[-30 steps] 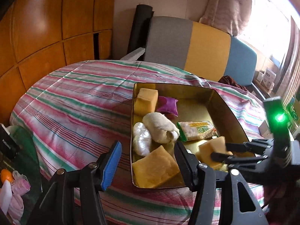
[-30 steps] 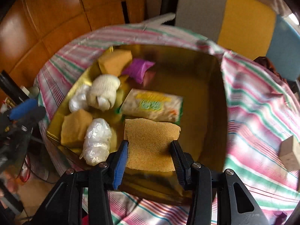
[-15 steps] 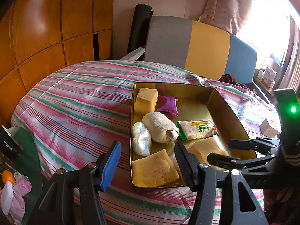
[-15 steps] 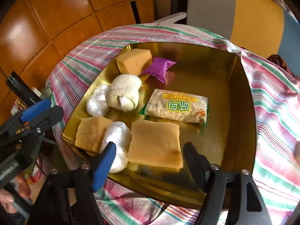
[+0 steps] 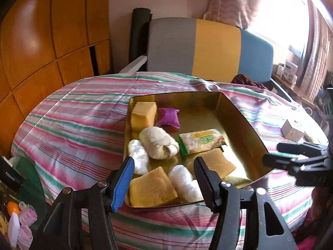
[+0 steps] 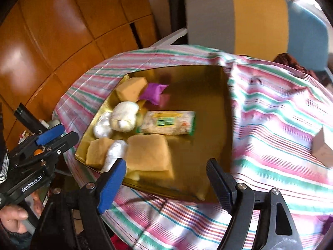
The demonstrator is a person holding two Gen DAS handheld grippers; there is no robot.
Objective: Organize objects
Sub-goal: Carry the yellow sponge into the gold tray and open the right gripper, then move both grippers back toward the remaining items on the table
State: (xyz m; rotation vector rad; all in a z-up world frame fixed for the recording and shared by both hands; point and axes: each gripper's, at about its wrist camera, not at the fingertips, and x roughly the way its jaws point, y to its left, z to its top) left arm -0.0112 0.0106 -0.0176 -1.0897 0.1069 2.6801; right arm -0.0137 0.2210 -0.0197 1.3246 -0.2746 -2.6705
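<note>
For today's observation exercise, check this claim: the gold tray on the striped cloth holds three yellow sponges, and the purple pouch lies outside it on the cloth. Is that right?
Not quite. The purple pouch lies inside the gold tray, near its far end beside a yellow sponge, not out on the striped cloth. The left wrist view shows this. The tray does hold three yellow sponges.

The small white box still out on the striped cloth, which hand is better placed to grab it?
Probably the right. The white box lies on the right gripper's side of the gold tray; its fingers are opening with nothing between them. The left gripper faces the tray's opposite corner.
</note>
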